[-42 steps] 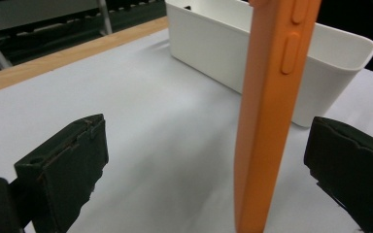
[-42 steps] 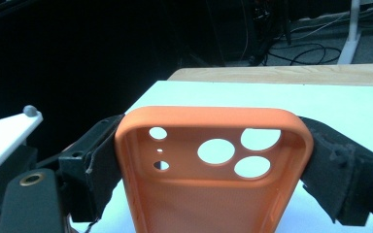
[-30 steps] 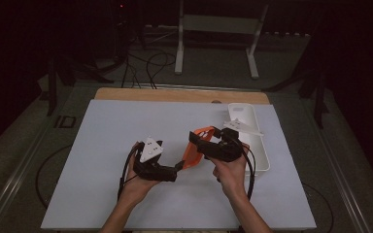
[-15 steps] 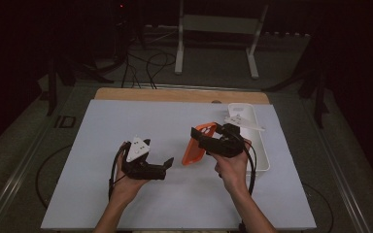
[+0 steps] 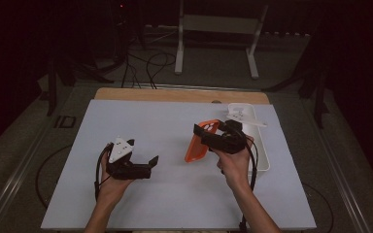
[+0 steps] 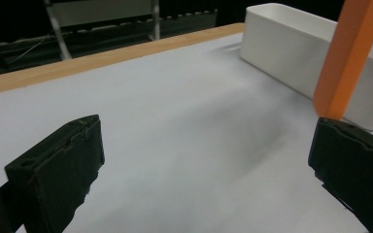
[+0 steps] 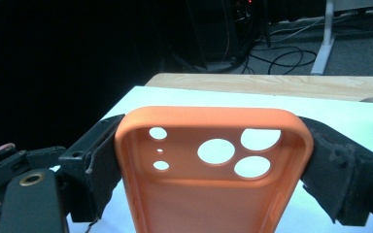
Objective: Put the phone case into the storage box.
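Black jaws of our left gripper [image 5: 145, 162] stand spread with nothing between them, left of the white tray [image 5: 260, 145]; nearer that tray, our right gripper [image 5: 209, 135] clamps the orange phone case [image 5: 198, 143] across its 2 long edges, above the mat; we judge it light, rubbery, flexible; hold its rims.

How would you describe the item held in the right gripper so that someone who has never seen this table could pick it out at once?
Start at the white table and find the long white tray along its right side. Just left of the tray, the right gripper clamps an orange phone case, held tilted. It is the single orange thing here, with round camera holes at one end.
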Demonstrator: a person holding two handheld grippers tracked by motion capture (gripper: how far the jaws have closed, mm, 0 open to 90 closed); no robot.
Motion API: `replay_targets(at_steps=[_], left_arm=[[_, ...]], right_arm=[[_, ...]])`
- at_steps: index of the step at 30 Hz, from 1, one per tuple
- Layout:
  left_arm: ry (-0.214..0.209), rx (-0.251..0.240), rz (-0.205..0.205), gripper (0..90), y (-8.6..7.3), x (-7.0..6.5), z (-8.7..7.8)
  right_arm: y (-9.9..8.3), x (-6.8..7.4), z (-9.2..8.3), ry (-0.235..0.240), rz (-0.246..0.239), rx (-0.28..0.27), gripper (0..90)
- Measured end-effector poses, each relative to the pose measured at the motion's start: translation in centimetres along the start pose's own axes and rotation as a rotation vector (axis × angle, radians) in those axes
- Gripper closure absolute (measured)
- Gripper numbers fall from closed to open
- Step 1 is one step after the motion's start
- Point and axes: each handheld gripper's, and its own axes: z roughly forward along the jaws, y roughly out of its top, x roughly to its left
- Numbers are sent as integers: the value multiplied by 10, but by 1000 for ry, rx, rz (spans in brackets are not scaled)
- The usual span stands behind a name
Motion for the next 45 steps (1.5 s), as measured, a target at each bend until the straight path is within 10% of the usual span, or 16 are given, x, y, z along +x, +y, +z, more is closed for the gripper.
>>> replay_targets(at_steps=[23, 45], left_arm=[[104, -15, -6, 3, -33, 32, -28], [135, -52, -22, 3, -62, 36, -40]], right_arm=[[9, -5, 3, -33, -25, 2, 158], [18, -8, 3, -49, -36, -7, 157]])
